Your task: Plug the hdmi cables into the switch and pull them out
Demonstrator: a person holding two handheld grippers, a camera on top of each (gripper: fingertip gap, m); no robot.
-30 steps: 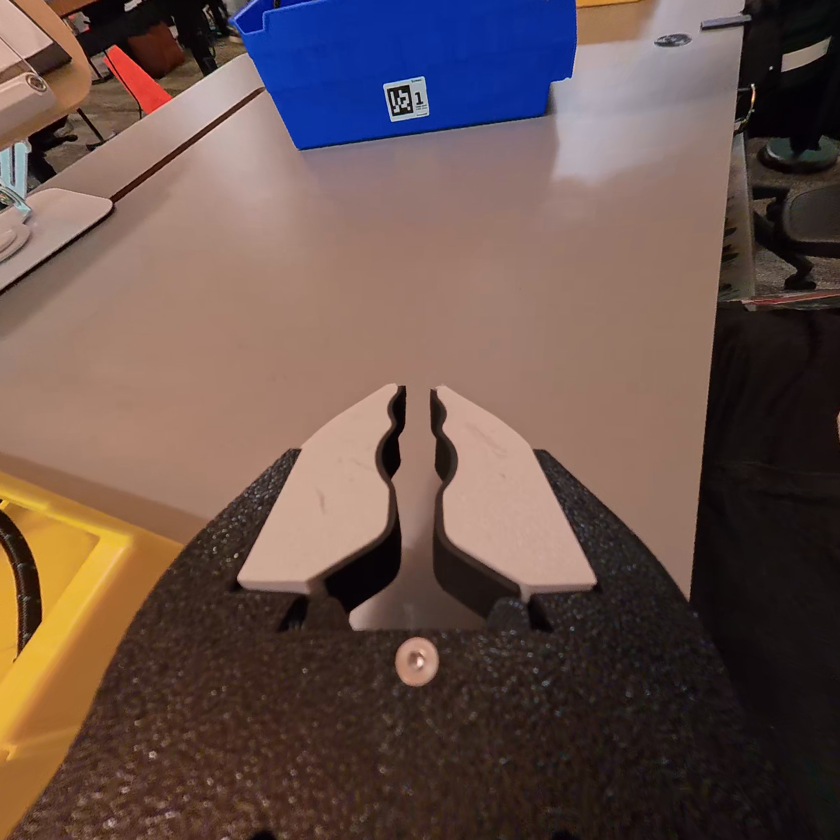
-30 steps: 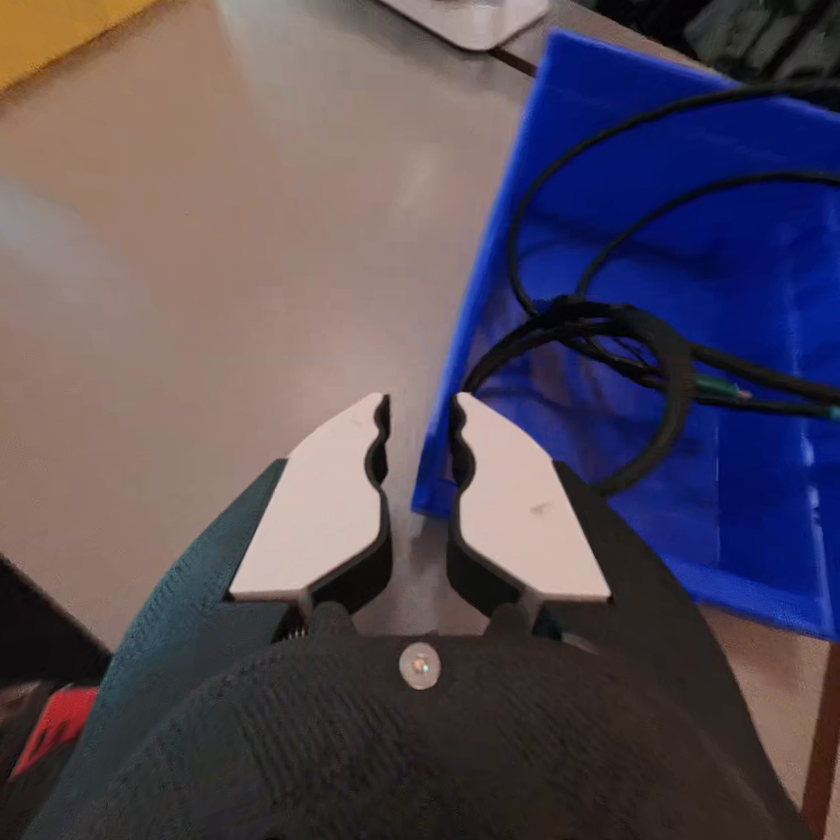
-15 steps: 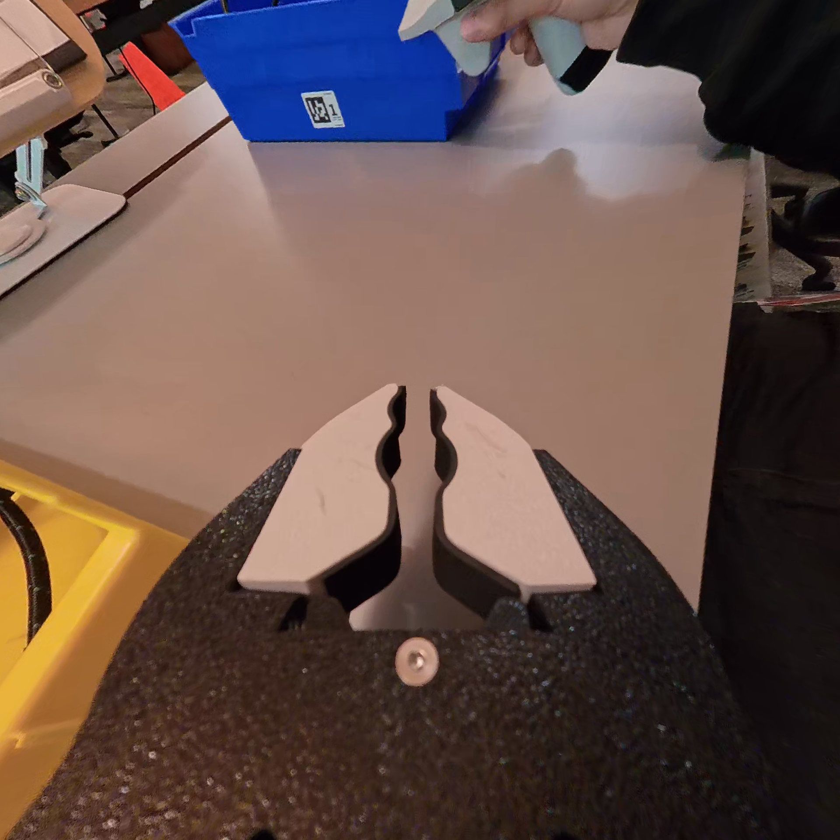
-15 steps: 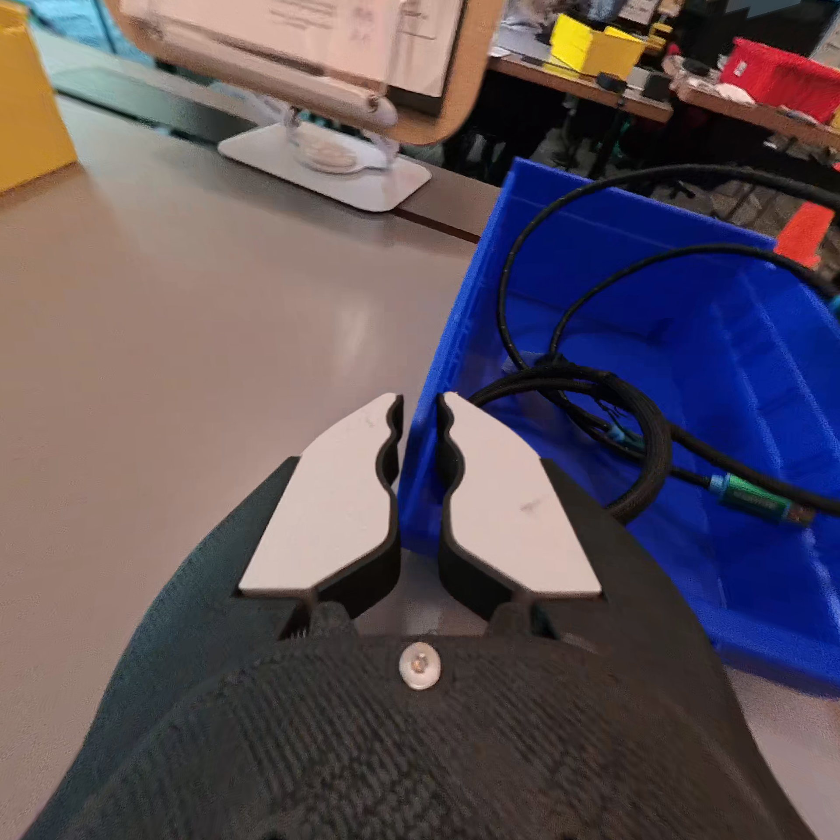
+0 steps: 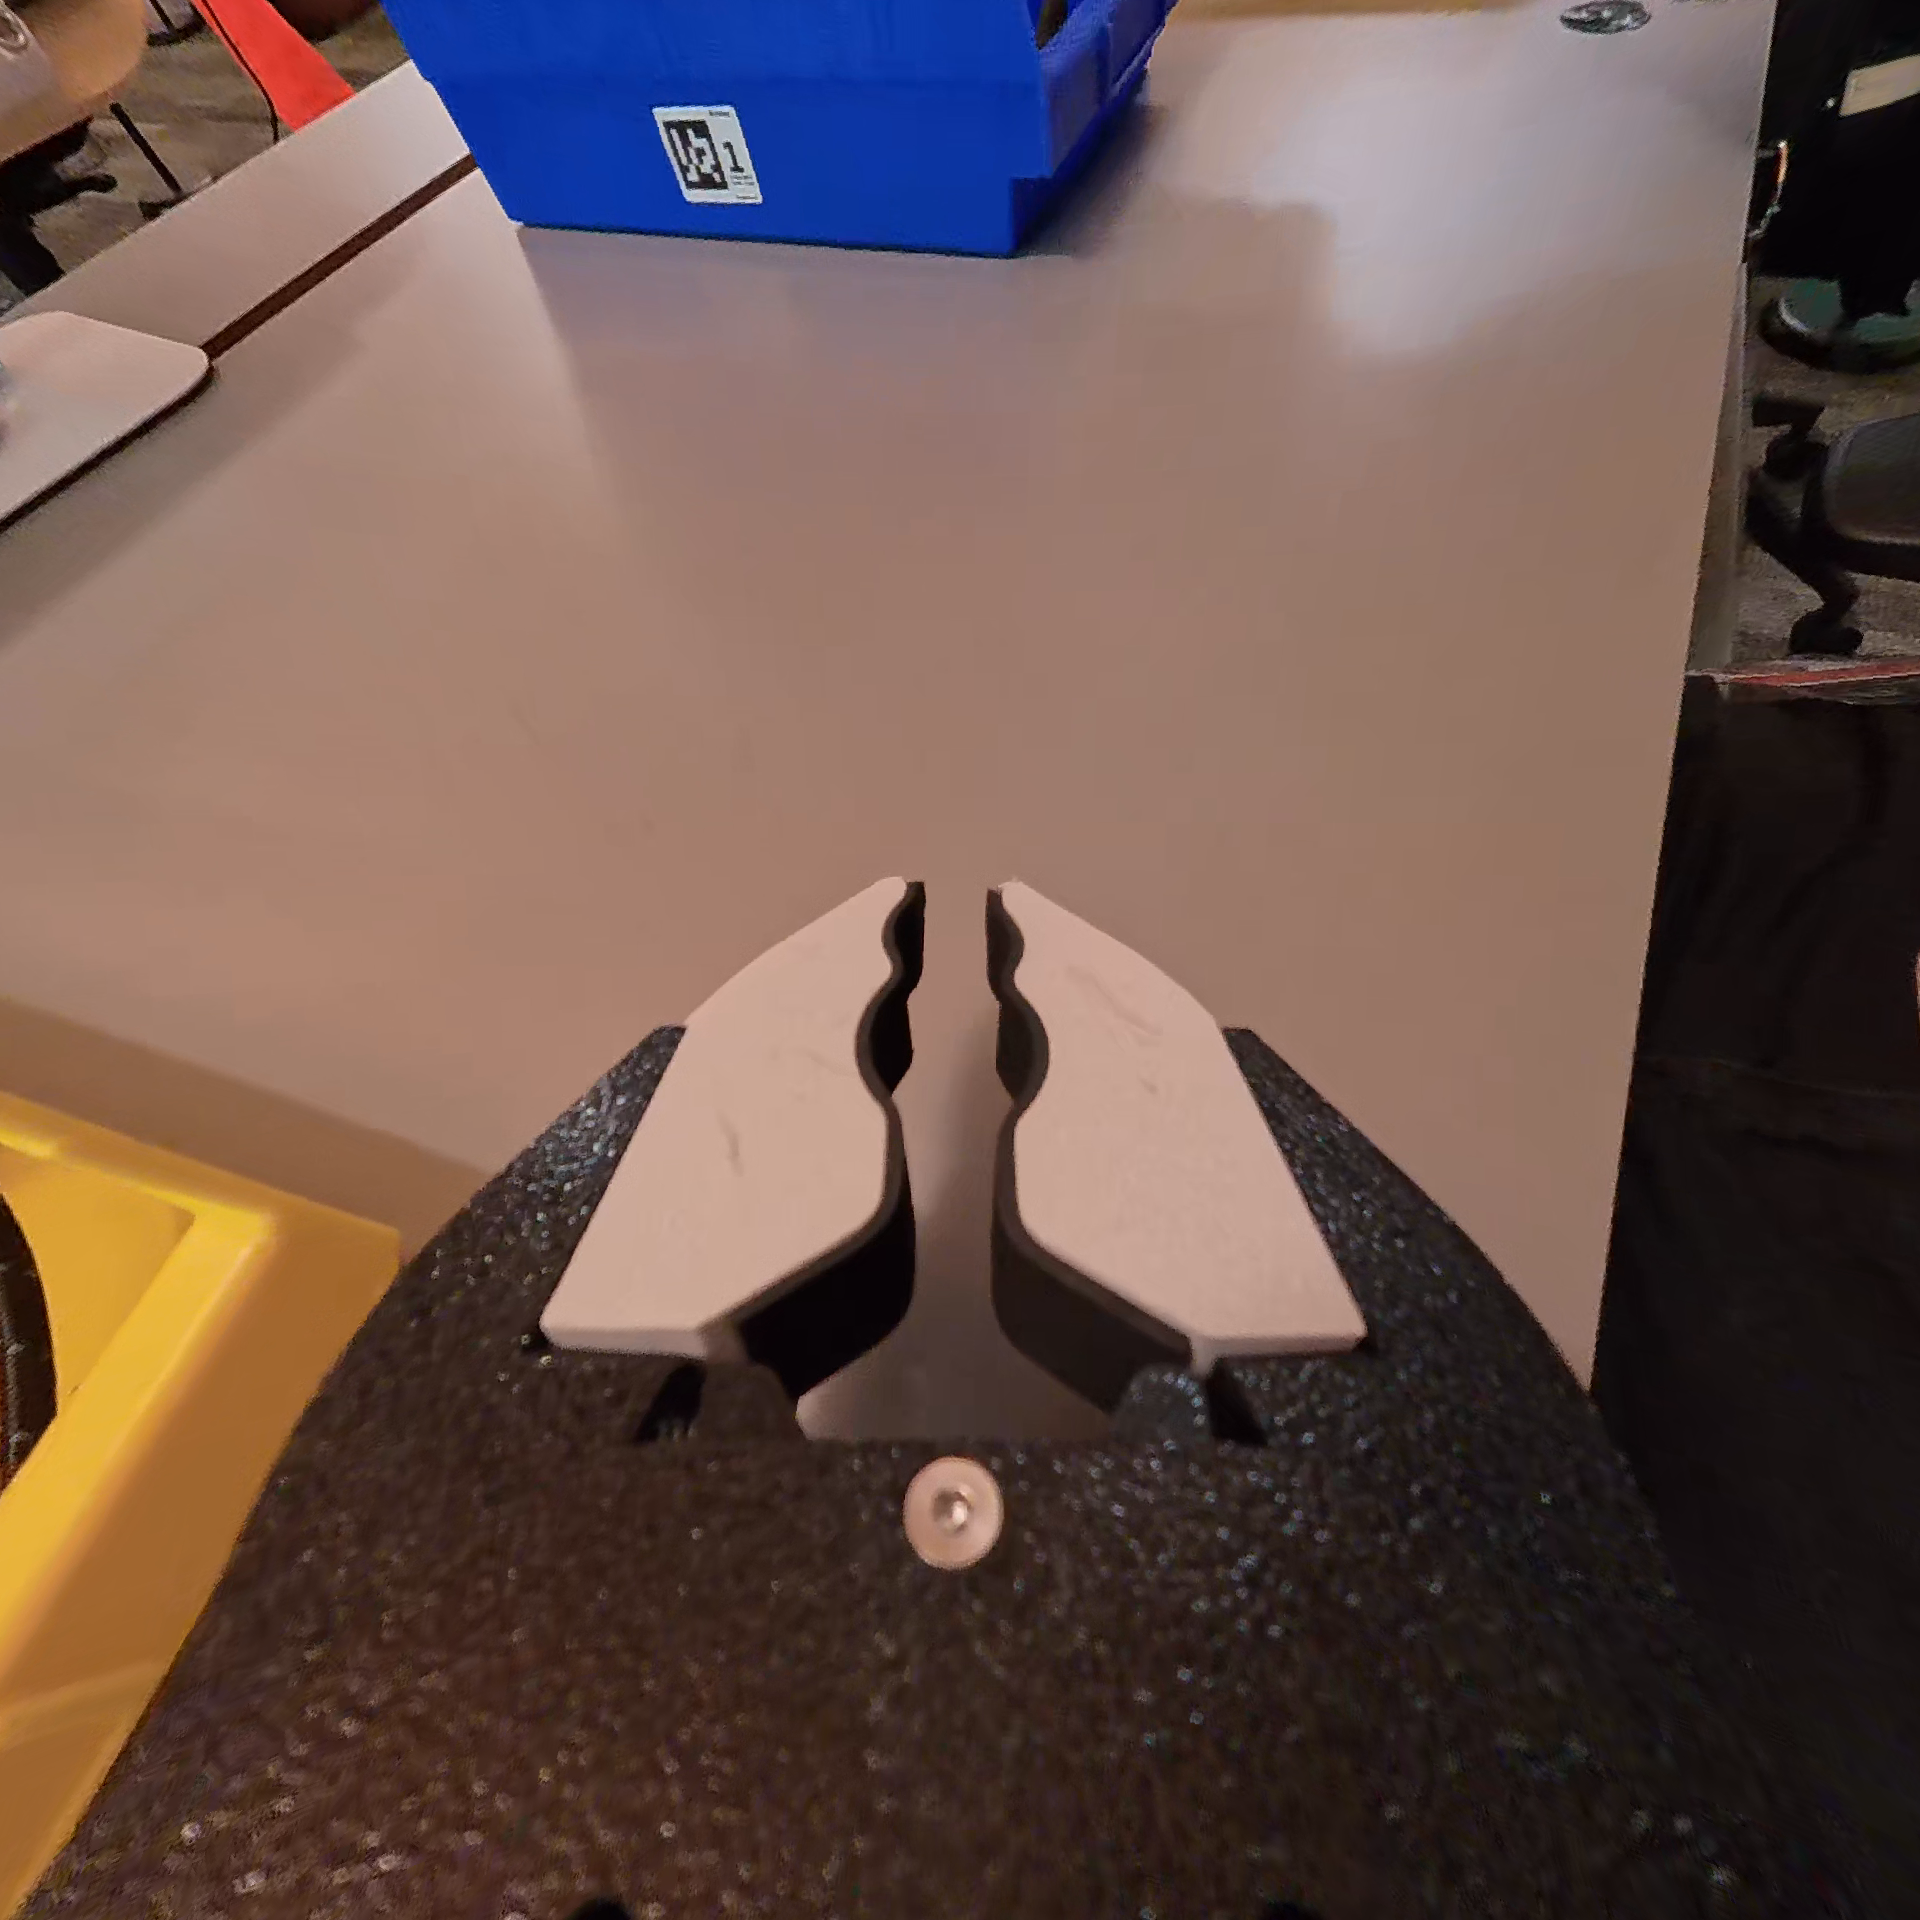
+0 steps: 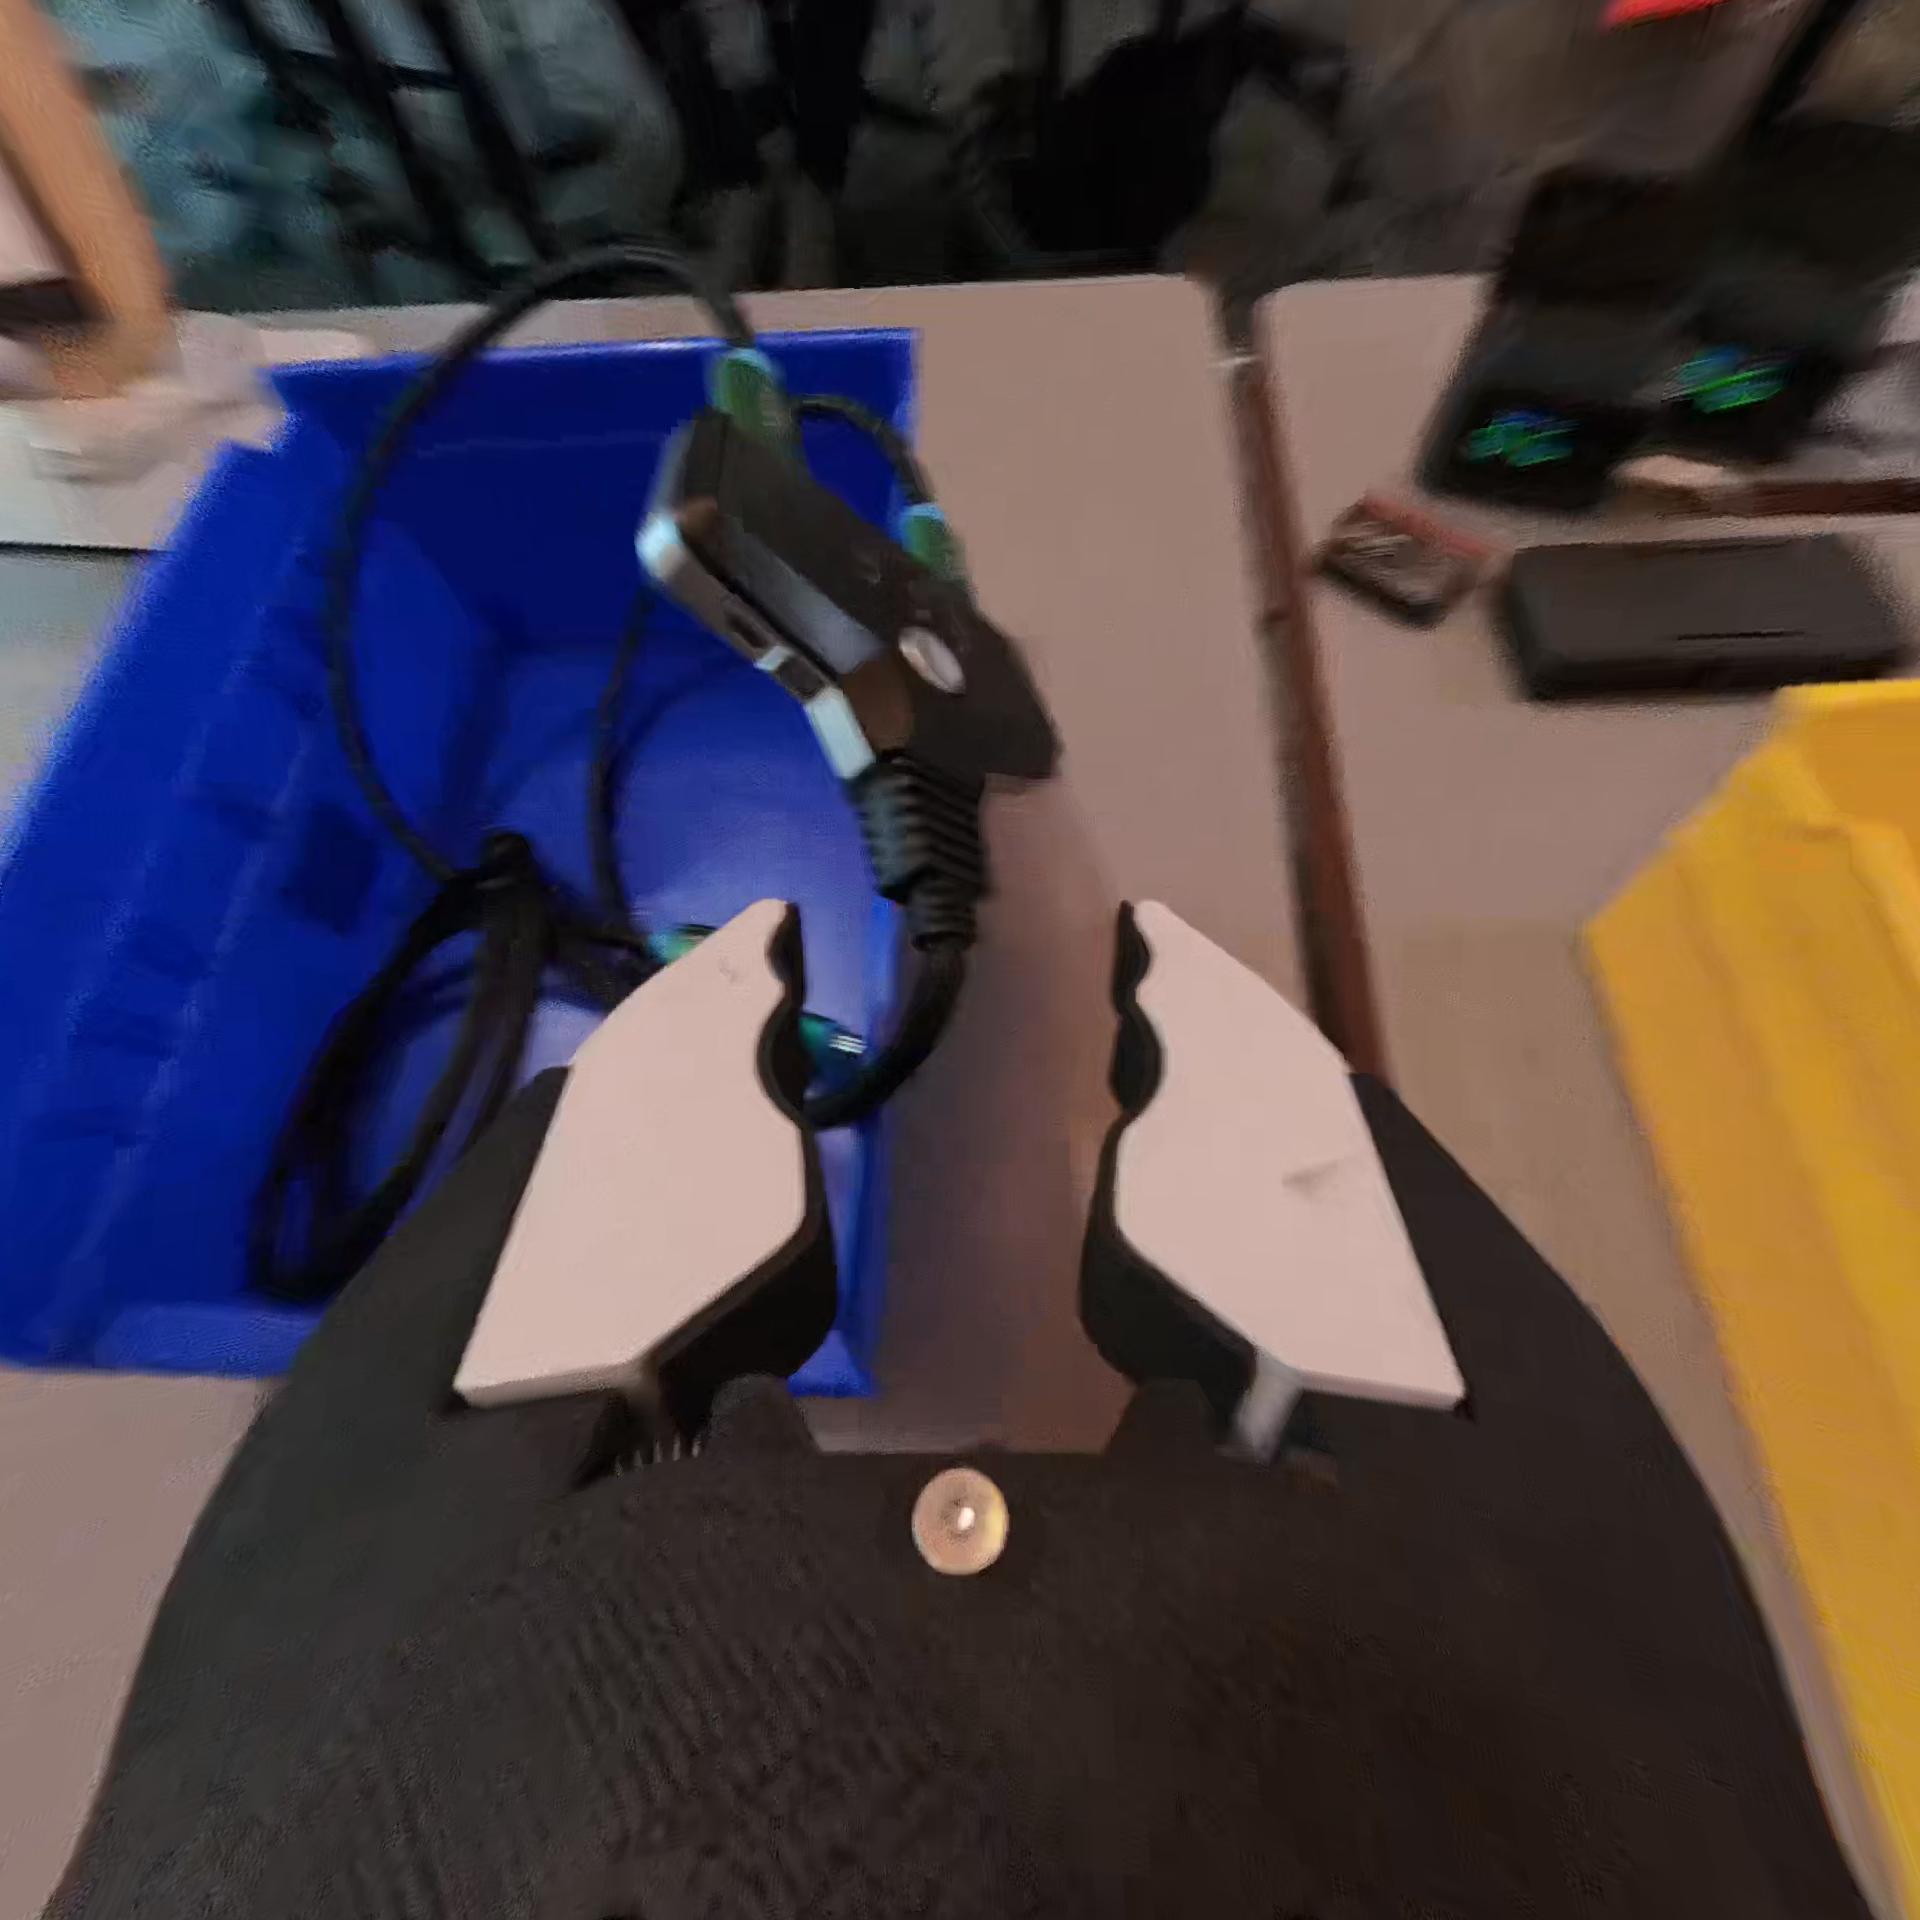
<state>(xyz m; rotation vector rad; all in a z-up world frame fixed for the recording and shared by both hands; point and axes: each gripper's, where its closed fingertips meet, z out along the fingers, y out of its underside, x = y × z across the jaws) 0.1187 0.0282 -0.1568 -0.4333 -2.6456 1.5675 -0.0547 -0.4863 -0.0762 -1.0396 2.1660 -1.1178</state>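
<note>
In the right wrist view a black and silver switch [image 6: 790, 561] lies tilted on the right rim of a blue bin [image 6: 208, 831]. Green-ended HDMI plugs [image 6: 743, 379] sit at its far side, and a thick ribbed black lead [image 6: 920, 831] hangs from its near end. Black cables [image 6: 416, 935] coil inside the bin. My right gripper [image 6: 956, 914] is open and empty, just short of the switch, over the bin's right edge. This view is blurred. My left gripper [image 5: 954, 894] is shut and empty above the bare table, far from the blue bin [image 5: 831, 104].
A yellow bin [image 6: 1787, 1039] stands to the right; in the left wrist view it [image 5: 125, 1351] is at the lower left and holds a black cable [image 5: 16, 1340]. A table seam [image 6: 1288, 644] runs beyond. A white stand base [image 5: 73, 405] lies left. The table edge [image 5: 1704, 520] is right.
My right gripper has opened and swung round to face the switch on the bin's rim. The hand with the other gripper has left the left wrist view. My left gripper stays shut.
</note>
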